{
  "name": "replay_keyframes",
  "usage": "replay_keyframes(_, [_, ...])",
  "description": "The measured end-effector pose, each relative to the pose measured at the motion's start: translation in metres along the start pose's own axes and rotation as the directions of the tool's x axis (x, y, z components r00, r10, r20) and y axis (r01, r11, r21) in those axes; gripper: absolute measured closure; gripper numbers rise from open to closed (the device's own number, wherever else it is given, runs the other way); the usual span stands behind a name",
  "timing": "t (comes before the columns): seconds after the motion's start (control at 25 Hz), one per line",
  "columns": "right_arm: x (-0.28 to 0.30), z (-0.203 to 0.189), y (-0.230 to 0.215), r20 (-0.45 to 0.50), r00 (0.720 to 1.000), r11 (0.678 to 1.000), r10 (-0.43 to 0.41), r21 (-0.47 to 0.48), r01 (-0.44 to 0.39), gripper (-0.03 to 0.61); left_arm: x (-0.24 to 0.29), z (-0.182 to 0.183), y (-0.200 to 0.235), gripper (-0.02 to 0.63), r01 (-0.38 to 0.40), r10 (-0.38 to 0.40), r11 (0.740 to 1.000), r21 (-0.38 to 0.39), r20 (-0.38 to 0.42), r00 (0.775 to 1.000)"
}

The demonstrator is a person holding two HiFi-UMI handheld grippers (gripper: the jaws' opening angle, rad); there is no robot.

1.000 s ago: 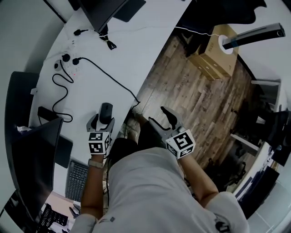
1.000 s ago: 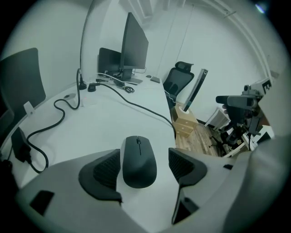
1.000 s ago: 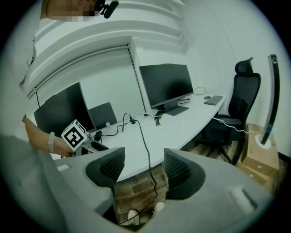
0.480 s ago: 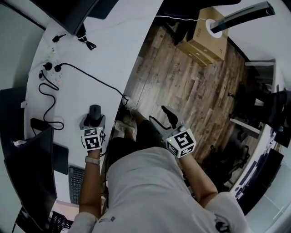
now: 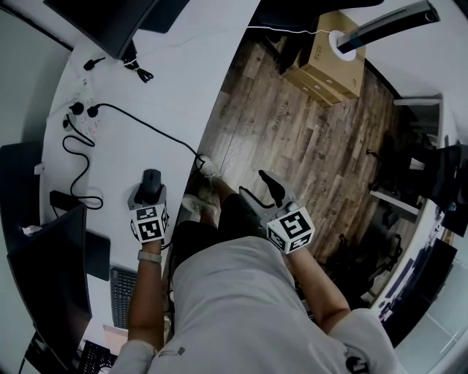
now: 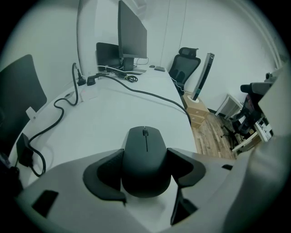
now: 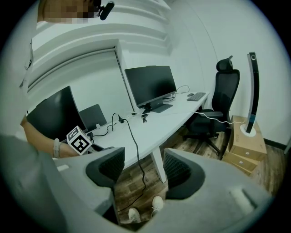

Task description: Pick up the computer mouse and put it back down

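Note:
A black computer mouse [image 5: 151, 181] sits near the front edge of the white desk [image 5: 172, 84]. In the left gripper view the mouse [image 6: 145, 152] fills the gap between the jaws, and both dark pads press its sides. My left gripper [image 5: 150, 193] is shut on it; whether the mouse is resting on the desk or just off it I cannot tell. My right gripper [image 5: 258, 188] hangs over the wooden floor right of the desk. It is open [image 7: 144, 169] with nothing between its fingers.
A black cable [image 5: 150, 126] runs across the desk from a power strip [image 5: 86, 117] to the edge. Monitors [image 5: 110, 22] stand at the back and at the left, with a keyboard [image 5: 123, 296] close by. Cardboard boxes [image 5: 325, 62] lie on the floor.
The head view has shifted, so the desk sits further left in the picture. My left gripper stays closed around the mouse in the same spot. The right gripper has not moved.

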State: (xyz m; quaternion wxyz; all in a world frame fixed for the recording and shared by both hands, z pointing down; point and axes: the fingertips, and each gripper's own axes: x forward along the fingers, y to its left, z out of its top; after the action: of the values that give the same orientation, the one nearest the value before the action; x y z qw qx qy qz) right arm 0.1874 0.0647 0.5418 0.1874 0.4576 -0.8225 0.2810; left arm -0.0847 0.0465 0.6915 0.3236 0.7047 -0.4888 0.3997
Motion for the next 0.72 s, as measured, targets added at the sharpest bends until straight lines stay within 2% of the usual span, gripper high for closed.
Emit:
replay_keyframes(0.12, [0.002,0.004,0.003,0.002,1.000,1.000,0.010,-0.011,-0.010,0.319,-0.001,-0.001,-0.002,0.328,0.011,-0.011,1.000,0.013,-0.002,1.000])
replay_keyframes(0.32, [0.006,0.011,0.010,0.006,0.999,0.999,0.033,-0.038,-0.032,0.319,-0.003,0.002,0.000,0.328,0.024,-0.024,1.000,-0.013,0.006,1.000])
replay_keyframes(0.72, [0.022,0.028,0.034,0.008,0.993,0.989,0.115,-0.096,-0.113,0.319,-0.035,0.018,0.009,0.328,0.027,-0.024,0.999,-0.040,0.072,0.997])
